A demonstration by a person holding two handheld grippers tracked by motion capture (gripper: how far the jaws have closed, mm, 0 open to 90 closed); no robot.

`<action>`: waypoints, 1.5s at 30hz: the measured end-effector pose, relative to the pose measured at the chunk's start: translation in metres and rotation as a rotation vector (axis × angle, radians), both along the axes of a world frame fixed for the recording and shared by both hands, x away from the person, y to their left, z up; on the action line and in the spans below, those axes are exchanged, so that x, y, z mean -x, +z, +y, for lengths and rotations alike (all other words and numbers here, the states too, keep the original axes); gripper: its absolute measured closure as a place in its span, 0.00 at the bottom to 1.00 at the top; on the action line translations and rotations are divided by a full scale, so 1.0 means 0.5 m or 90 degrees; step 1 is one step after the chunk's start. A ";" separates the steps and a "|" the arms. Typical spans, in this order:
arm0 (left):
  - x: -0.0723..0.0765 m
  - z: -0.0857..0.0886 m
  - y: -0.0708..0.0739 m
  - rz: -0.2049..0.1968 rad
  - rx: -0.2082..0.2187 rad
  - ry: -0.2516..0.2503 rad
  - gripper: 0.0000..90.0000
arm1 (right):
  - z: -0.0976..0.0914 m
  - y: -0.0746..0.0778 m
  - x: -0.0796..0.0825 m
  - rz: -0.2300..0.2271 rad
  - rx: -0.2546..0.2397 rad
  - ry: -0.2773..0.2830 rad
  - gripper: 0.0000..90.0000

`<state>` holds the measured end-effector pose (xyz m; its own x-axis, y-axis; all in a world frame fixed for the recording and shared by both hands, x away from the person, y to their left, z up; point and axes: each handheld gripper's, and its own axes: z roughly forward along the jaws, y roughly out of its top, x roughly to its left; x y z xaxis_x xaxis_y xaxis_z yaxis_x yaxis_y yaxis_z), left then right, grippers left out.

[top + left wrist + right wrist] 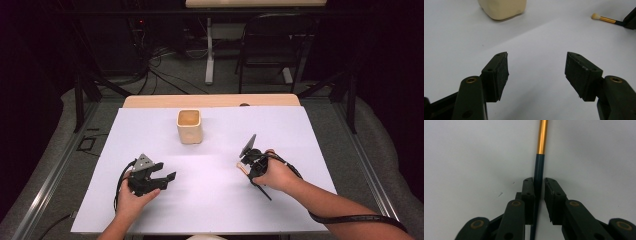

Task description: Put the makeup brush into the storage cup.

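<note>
My right gripper [539, 182] has its jaws pinching the brush [541, 142] by its dark handle. My left gripper [536, 66] rests on the tabletop [215, 195], jaws spread with nothing between them.

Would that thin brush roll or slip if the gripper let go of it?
Probably. The brush has a slim, round, glossy handle, so it could roll on the smooth table. It looks stiff and light; the right gripper pinches it easily.

Slim black-and-gold brush [540, 150], clamped
</note>
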<state>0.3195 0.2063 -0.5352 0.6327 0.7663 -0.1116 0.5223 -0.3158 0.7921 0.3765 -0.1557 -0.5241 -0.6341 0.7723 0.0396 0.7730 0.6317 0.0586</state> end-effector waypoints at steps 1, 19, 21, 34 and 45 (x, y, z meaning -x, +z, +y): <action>0.000 0.000 0.000 0.001 0.001 -0.002 0.39 | 0.000 0.000 0.000 0.000 0.000 0.000 0.87; -0.001 0.000 -0.002 0.000 0.005 -0.001 0.39 | 0.005 0.000 0.000 -0.006 0.017 0.003 0.92; -0.001 0.000 -0.002 -0.001 0.005 -0.001 0.39 | 0.004 0.001 -0.001 -0.004 0.019 0.006 0.92; -0.001 0.001 -0.002 0.000 0.005 -0.001 0.39 | 0.005 -0.002 0.001 -0.009 0.009 -0.007 0.92; -0.001 0.001 -0.002 0.000 0.005 -0.001 0.39 | 0.003 0.008 -0.001 -0.006 0.012 -0.002 0.93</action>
<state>0.3200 0.2066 -0.5361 0.6335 0.7647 -0.1180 0.5224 -0.3102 0.7943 0.3768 -0.1541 -0.5203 -0.6315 0.7752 0.0196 0.7749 0.6299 0.0535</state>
